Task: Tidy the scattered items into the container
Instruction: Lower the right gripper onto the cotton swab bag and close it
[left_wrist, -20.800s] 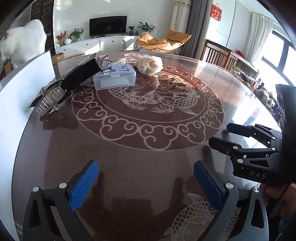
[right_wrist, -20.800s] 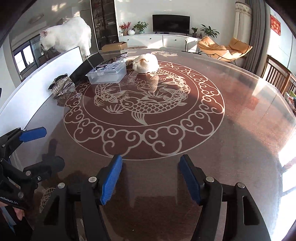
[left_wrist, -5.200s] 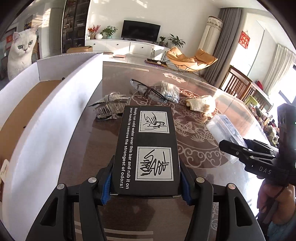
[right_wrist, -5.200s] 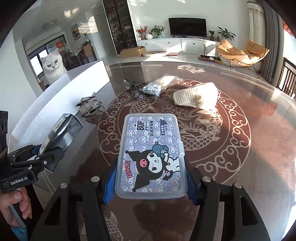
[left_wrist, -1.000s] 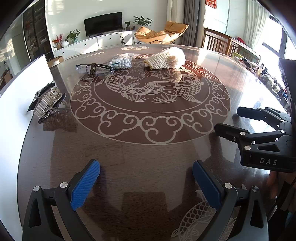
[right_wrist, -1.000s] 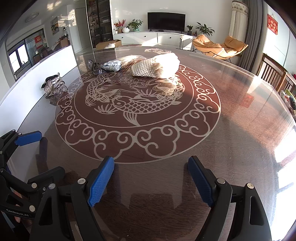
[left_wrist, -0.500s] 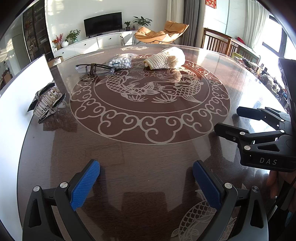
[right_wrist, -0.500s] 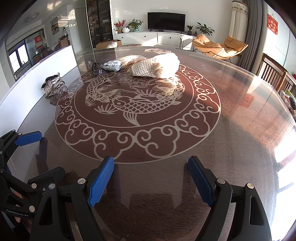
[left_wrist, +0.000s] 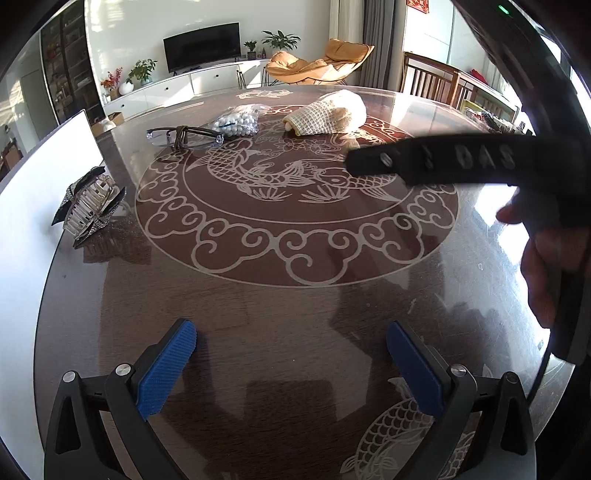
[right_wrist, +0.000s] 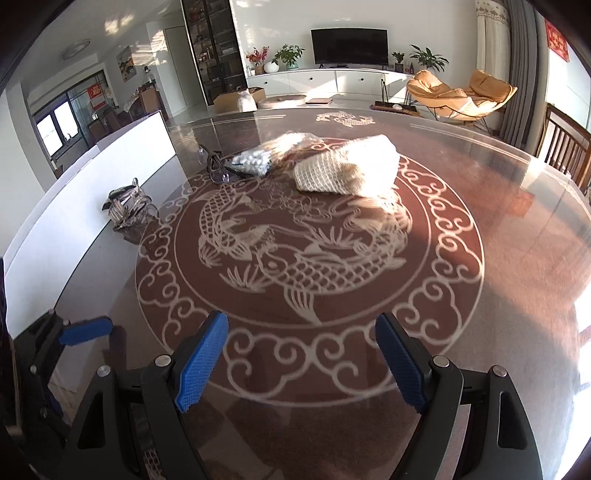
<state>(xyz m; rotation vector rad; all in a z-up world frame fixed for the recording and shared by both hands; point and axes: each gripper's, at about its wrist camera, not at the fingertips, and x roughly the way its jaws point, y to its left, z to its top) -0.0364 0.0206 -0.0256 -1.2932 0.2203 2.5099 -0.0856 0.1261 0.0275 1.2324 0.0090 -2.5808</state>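
On the round dark table (left_wrist: 258, 302) lie a cream knitted cloth (left_wrist: 328, 112), a clear bag of white beads (left_wrist: 236, 122), a pair of glasses (left_wrist: 184, 136) and a sparkly hair clip (left_wrist: 88, 206). The clip lies beside the white wall of the container (left_wrist: 37, 184) on the left. My left gripper (left_wrist: 291, 369) stands open and empty over the near table. My right gripper (right_wrist: 301, 362) is also open and empty, facing the cloth (right_wrist: 351, 168), the beads (right_wrist: 255, 157) and the glasses (right_wrist: 218, 170). In the left wrist view it crosses the right side as a blurred black bar (left_wrist: 354, 162).
A hand (left_wrist: 543, 258) holds the right gripper's handle at the right edge. Wooden chairs (right_wrist: 565, 147) stand behind the table's far right rim. The container wall (right_wrist: 92, 192) runs along the table's left side, with the hair clip (right_wrist: 127, 212) close against it.
The right gripper has lifted and swung forward toward the cloth and beads, now crossing the left wrist view with motion blur. The left gripper and the items have stayed put.
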